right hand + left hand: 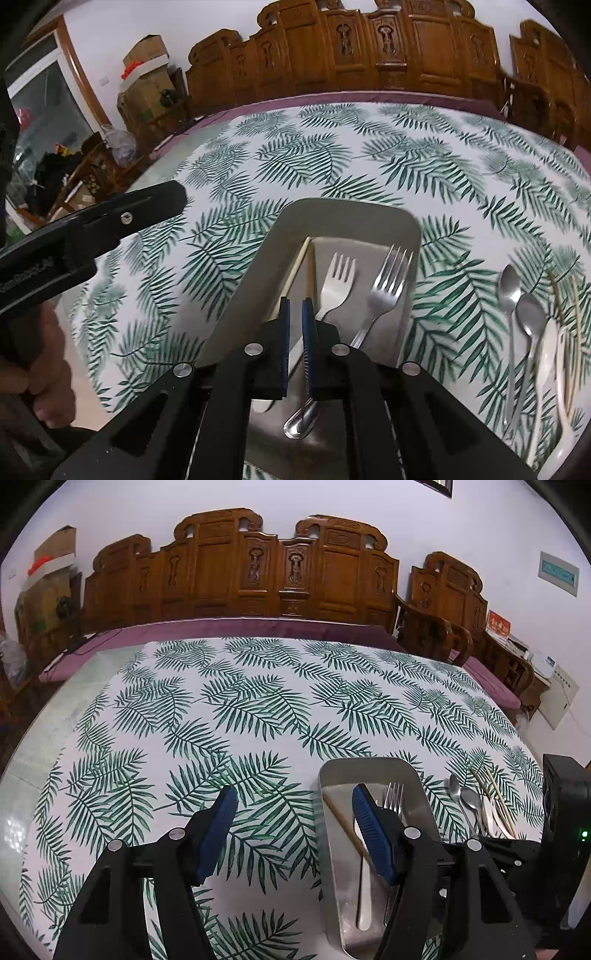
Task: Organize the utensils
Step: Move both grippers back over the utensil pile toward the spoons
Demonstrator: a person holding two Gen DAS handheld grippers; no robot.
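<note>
Over a steel tray [236, 295] on a palm-print tablecloth [295, 155], the right gripper [295, 306] hangs with its blue pads nearly together, a narrow gap showing between them and nothing visibly pinched; a metal fork [384, 291] lies directly below it, tines away from the camera, the rounded end of its handle poking out under the jaws. The risk from here looks to be a careless lift: a pad that catches the handle could drag the fork across the tray's smooth floor or flip it against the pale fork [334, 284] just beside it. Along the tray's left wall rest two chopsticks [295, 273]. Off to the right, on the cloth (not yet sorted, by the look of it), wait two metal spoons [517, 306], a white spoon [550, 354] and another pair of chopsticks [570, 317], bunched closely enough that a grab for one may nudge its neighbours. The left gripper [295, 827] stands wide open and empty beside the tray, one finger over the cloth and the other over the tray's near edge. The fork's steel gleams, thin and slippery.
</note>
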